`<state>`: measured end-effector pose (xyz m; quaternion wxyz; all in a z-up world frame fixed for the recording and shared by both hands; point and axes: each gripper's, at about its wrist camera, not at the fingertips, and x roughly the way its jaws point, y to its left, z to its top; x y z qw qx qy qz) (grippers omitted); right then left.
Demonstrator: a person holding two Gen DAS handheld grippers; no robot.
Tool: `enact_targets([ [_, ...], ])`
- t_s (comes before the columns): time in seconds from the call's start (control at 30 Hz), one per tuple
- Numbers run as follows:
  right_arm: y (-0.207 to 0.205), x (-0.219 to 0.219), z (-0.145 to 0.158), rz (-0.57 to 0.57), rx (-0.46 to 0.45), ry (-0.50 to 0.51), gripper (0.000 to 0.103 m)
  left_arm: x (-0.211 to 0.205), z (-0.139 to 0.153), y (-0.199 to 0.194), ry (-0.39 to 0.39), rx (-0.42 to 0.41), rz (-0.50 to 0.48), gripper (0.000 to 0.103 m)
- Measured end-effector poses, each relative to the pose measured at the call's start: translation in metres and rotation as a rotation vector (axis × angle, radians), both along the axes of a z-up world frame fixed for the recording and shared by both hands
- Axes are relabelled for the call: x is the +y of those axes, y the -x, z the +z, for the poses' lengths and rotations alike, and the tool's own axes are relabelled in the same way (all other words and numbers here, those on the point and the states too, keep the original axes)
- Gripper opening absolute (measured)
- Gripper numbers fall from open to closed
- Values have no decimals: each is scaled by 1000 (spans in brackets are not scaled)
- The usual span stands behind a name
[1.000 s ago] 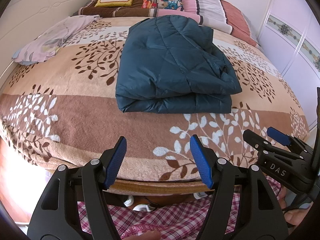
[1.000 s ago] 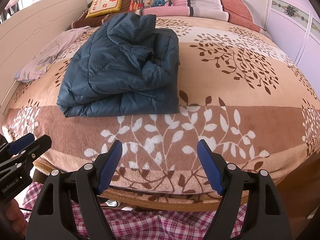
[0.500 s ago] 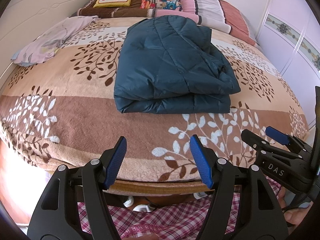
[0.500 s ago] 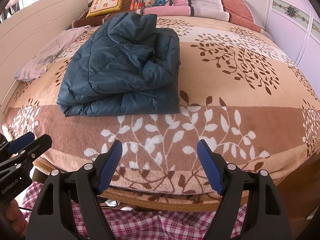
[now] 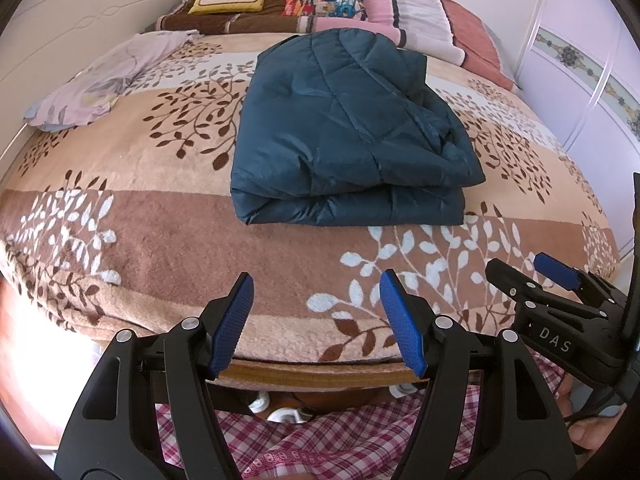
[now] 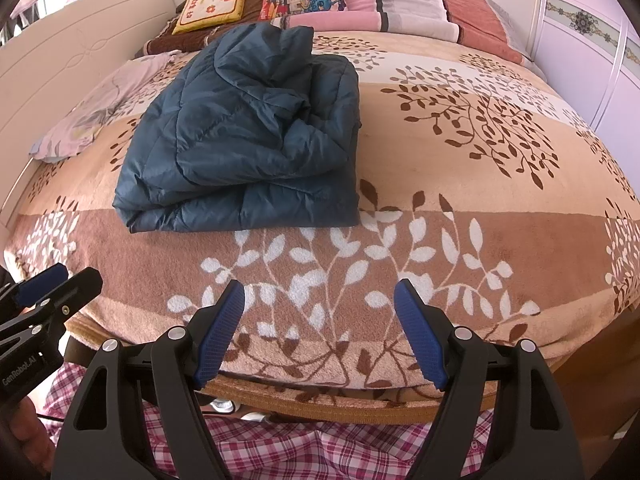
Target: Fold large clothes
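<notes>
A dark teal padded jacket [image 5: 344, 132] lies folded into a thick rectangle on the middle of the bed, its doubled edge toward me. The right wrist view has the same jacket [image 6: 248, 136] left of centre. My left gripper [image 5: 316, 308] hangs open over the bed's near edge, well short of the jacket, with nothing between its blue pads. My right gripper [image 6: 320, 320] is open too, empty, over the blanket's near edge. Each gripper also shows at the side of the other's view: the right gripper [image 5: 536, 276] and the left gripper [image 6: 56, 280].
A brown and beige leaf-patterned blanket [image 5: 120, 184] covers the bed. A pale lilac cloth [image 5: 104, 80] lies at the far left. Pillows and cushions [image 5: 320, 0] line the head end. A white headboard panel [image 6: 72, 40] runs along the left, wardrobe doors [image 5: 580, 72] on the right. Pink checked clothing [image 6: 320, 448] is below.
</notes>
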<state>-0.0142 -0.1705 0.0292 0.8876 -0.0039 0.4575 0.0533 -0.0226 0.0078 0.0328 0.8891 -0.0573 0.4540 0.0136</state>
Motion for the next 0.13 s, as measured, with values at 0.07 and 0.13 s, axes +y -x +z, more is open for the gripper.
enact_targets([
  [0.07, 0, 0, 0, 0, 1, 0, 75, 0, 0, 0, 0, -3, -2, 65],
  [0.13, 0, 0, 0, -1, 0, 0, 75, -1, 0, 1, -2, -3, -2, 65],
])
